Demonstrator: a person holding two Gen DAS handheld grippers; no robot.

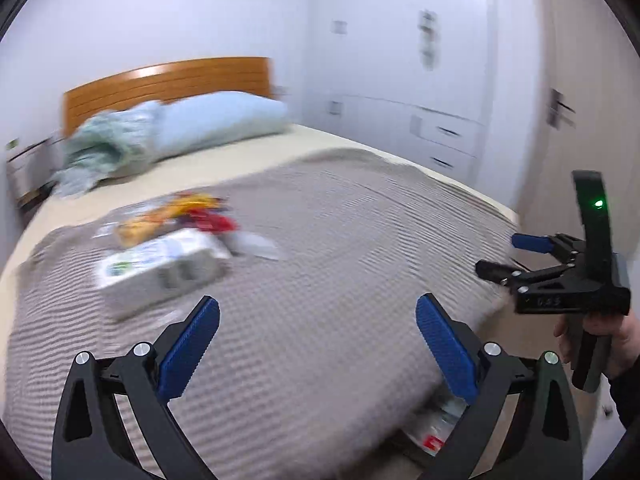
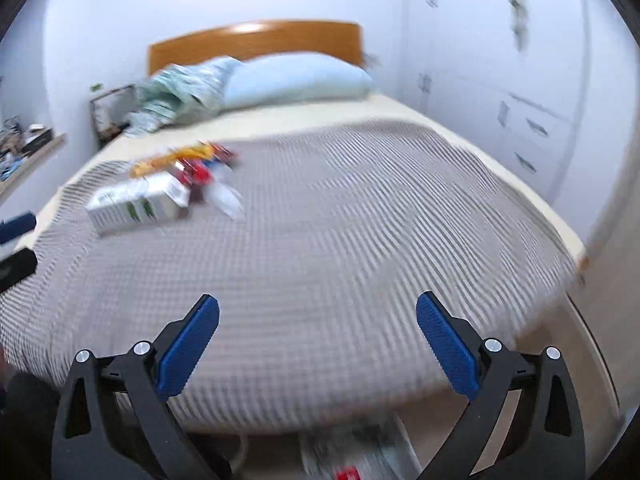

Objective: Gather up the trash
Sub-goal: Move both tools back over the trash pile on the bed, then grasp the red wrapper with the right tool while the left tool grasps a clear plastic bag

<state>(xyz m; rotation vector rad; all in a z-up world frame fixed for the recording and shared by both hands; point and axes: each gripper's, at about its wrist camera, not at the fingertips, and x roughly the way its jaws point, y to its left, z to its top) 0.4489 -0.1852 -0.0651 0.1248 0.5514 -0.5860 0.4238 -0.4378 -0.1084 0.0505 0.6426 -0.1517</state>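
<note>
Gaping, seemingly empty: both grippers (image 1: 318, 344) (image 2: 318, 342).

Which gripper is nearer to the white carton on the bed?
Left. The left gripper hovers open just short of the white carton; the right gripper, also open, hangs farther right, near the bed's foot corner.

From above the foot of the bed (image 1: 320, 240) we look down its length toward the headboard (image 2: 256, 42), both wrist views sharing it.

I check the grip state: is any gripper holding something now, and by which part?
Nothing is held. The left gripper and right gripper are both open and empty above the bed.
</note>
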